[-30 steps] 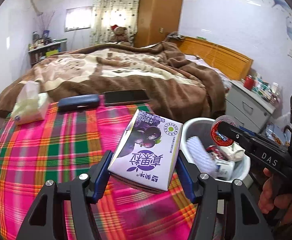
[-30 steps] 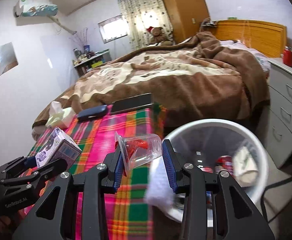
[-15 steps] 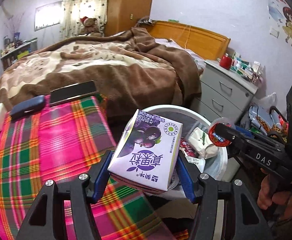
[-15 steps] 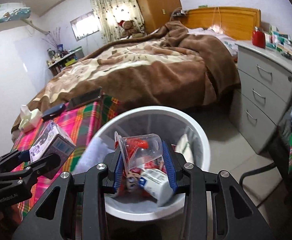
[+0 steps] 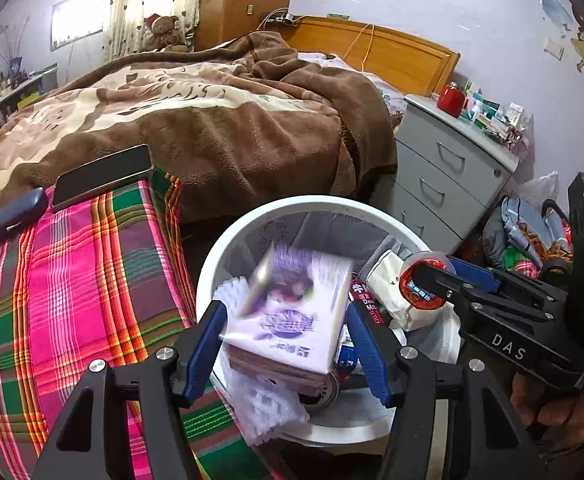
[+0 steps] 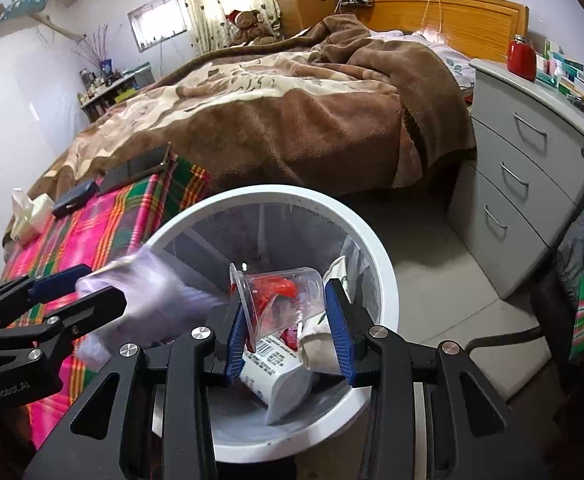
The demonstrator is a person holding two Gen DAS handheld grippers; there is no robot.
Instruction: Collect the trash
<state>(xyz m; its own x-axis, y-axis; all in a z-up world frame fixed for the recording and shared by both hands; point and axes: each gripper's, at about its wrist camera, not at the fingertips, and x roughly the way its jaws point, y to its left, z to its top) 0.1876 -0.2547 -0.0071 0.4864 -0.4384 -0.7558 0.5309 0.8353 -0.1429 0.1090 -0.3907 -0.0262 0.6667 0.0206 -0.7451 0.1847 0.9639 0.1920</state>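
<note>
Left wrist view shows the left hand-held gripper (image 5: 285, 346) over the mouth of the white trash bin (image 5: 211, 264), its blue fingers (image 5: 201, 346) spread wider than the purple milk carton (image 5: 292, 312) between them; the carton is motion-blurred and tilted, with a gap on each side, so I judge it released and dropping into the bin rather than gripped. The bin stands on the floor just beside the table with the pink and green plaid cloth (image 5: 71, 280), and it already holds a white carton, crumpled paper and some wrappers. The right wrist view has the right hand-held gripper (image 6: 285, 322) above the same bin (image 6: 380, 272), clamped on a clear plastic cup (image 6: 279, 296) with something red inside; the cup lies on its side, its rim against the left pad and its base toward the right one. The step in hand is the drop-off: one piece is going in, the other is poised over the opening. The next move calls for spreading the right fingers so the cup falls clear inside the rim, and for keeping both tools from knocking each other, since they hang close together over the bin. A phone (image 5: 101, 176) and a dark case (image 5: 11, 216) lie at the far edge of the cloth, with a tissue pack (image 6: 27, 216) near them; they do not look like trash.
</note>
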